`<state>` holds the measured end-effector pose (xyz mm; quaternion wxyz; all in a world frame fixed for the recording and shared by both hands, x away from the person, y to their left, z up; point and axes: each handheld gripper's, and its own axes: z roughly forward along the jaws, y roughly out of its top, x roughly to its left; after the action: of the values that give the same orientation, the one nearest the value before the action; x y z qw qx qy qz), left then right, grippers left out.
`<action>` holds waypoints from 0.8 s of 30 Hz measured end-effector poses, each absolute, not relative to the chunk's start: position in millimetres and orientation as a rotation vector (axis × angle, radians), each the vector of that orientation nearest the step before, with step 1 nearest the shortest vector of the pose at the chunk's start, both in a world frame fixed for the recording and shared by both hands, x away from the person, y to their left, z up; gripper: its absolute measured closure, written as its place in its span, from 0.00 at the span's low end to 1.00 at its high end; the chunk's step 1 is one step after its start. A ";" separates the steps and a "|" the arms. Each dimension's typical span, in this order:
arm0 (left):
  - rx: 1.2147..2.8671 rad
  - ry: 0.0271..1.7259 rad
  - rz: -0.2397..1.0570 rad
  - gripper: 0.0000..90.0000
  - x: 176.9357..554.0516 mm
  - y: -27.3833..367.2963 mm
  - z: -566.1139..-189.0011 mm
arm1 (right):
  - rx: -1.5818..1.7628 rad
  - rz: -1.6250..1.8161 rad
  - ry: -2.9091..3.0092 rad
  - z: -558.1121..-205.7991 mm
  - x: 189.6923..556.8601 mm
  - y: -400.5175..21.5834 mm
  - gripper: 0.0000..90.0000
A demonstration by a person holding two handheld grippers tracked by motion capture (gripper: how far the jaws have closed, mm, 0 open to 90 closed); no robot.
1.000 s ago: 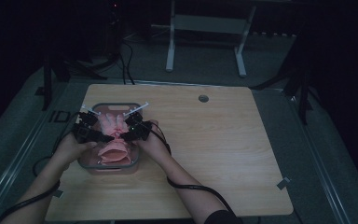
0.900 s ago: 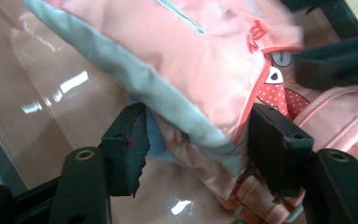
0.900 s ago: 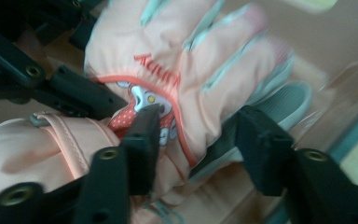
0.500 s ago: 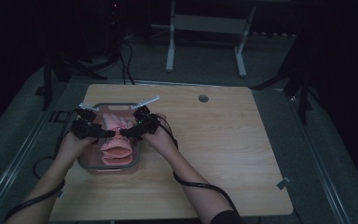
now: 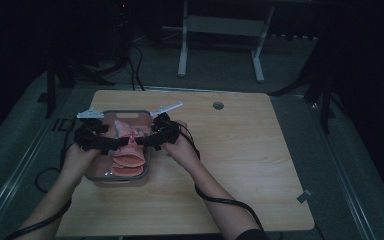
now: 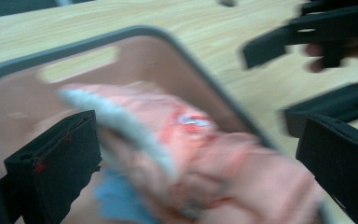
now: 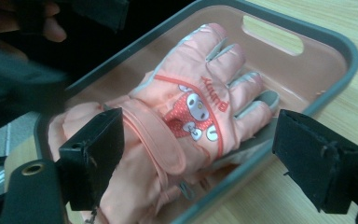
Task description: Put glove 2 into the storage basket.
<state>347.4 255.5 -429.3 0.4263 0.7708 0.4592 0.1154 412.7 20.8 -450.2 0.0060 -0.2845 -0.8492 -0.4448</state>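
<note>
A: Where is the glove (image 7: 186, 121)?

B: It lies in the pink tray (image 7: 317, 60), palm side down, its fingers toward the end with the handle slot. A cartoon face and red lettering show on its back. In the high view the tray (image 5: 100, 176) sits on the left part of the tabletop (image 5: 260, 160).

A: And the left tool (image 5: 111, 143)?

B: Its jaws have just been opening and stand wide apart. In the left gripper view they frame the glove (image 6: 200, 154), which is blurred, and neither pad presses on it.

A: The right tool (image 5: 141, 143)?

B: Also spread wide, having just been opening. In the right gripper view one jaw is at the cuff and the other is out over the tray's rim. Nothing is clamped.

A: How do the two tools sit to each other?

B: They face each other over the tray, tips close, with the glove (image 5: 129, 150) below them.
</note>
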 end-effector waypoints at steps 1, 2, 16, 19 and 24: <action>1.931 1.124 0.272 0.00 346.0 252.5 -426.3 | -0.884 -1.396 -2.659 -449.6 412.0 19.4 0.18; 1.920 1.107 0.260 0.00 344.2 249.5 -423.7 | -0.880 -1.401 -2.656 -449.1 411.4 17.2 0.18; 2.026 0.858 0.252 0.00 315.7 175.9 -408.3 | -0.871 -1.398 -2.704 -450.7 394.9 -29.9 0.18; 2.040 0.816 0.244 0.00 309.7 161.6 -408.3 | -0.884 -1.409 -2.698 -451.6 390.3 -42.6 0.18; 2.071 0.735 0.228 0.00 298.9 136.5 -409.8 | -0.896 -1.423 -2.681 -453.7 384.9 -63.5 0.18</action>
<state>298.9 136.5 -409.8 0.4493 0.8374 0.2974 0.0921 384.9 -63.5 -453.7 -0.0118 -0.2832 -0.8470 -0.4497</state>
